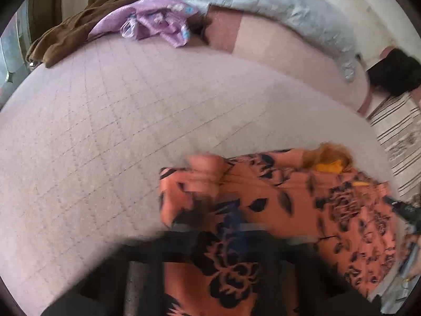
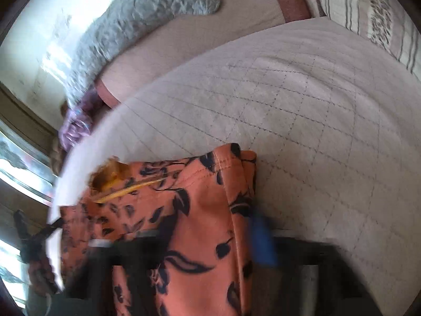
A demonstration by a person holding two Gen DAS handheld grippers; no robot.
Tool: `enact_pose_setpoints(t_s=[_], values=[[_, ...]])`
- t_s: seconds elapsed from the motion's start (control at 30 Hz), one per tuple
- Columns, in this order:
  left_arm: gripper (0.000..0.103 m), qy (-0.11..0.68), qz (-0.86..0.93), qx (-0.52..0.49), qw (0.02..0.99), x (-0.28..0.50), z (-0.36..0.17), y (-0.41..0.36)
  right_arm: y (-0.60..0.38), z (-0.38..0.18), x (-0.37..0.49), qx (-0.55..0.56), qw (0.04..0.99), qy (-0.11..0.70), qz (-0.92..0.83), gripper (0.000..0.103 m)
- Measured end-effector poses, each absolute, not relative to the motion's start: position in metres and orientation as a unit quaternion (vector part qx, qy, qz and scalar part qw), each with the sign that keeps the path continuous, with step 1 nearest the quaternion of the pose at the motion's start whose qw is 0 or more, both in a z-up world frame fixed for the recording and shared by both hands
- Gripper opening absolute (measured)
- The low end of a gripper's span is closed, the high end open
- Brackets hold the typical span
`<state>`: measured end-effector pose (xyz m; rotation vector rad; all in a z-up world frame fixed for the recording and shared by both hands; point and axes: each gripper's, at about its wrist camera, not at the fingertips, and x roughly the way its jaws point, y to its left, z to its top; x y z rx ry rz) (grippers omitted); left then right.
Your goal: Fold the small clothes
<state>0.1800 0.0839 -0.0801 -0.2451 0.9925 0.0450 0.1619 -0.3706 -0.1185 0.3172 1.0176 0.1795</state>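
A salmon-orange garment with a dark floral print (image 1: 276, 184) lies bunched on the pale quilted bedcover (image 1: 105, 131), with a yellow bit (image 1: 329, 167) showing at its far edge. My left gripper (image 1: 232, 226) is blurred and half buried under the cloth, its jaws closed on a fold. In the right wrist view the same garment (image 2: 200, 197) drapes over my right gripper (image 2: 236, 239), whose blue fingertip (image 2: 263, 237) presses the cloth's right hem. Both grippers hold the near edge.
At the far end of the bed lie a brown garment (image 1: 79, 23), a purple printed garment (image 1: 155, 21) and a grey quilted blanket (image 1: 276, 2). A black item (image 1: 394, 73) and a striped pillow (image 2: 368, 8) sit on the right. A window (image 2: 18, 163) is at the left.
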Motion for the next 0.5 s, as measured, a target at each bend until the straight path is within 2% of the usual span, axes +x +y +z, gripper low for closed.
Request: enact_pose_setpoints(t_s=[0.03, 0.13, 0.27, 0.33, 0.37, 0.43, 0.47, 0.5], values=[[0.002, 0.461, 0.028, -0.121, 0.878, 0.173, -0.074, 0.088, -0.368, -0.116, 0.162, 0.142, 0.86, 0.484, 0.079, 0.012], [0.002, 0.401, 0.036, -0.12, 0.908, 0.157, -0.045, 0.093, -0.353, -0.088, 0.15, 0.085, 0.885, 0.452, 0.066, 0.007], [0.002, 0.415, 0.035, -0.118, 0.901, 0.168, -0.058, 0.094, -0.358, -0.062, 0.15, 0.073, 0.903, 0.419, 0.051, 0.007], [0.002, 0.462, 0.054, -0.114, 0.878, 0.184, -0.089, 0.098, -0.366, -0.078, 0.166, 0.089, 0.895, 0.434, 0.041, 0.011], [0.006, 0.481, 0.057, -0.124, 0.866, 0.188, -0.101, 0.102, -0.369, -0.096, 0.177, 0.102, 0.882, 0.458, 0.048, 0.011], [0.008, 0.462, 0.059, -0.129, 0.876, 0.184, -0.095, 0.105, -0.373, -0.127, 0.189, 0.124, 0.855, 0.501, 0.05, 0.012], [0.008, 0.452, 0.057, -0.132, 0.88, 0.18, -0.089, 0.106, -0.378, -0.129, 0.185, 0.141, 0.86, 0.488, 0.054, 0.013], [0.015, 0.449, 0.058, -0.129, 0.882, 0.178, -0.086, 0.107, -0.381, -0.126, 0.18, 0.152, 0.863, 0.478, 0.056, 0.019]])
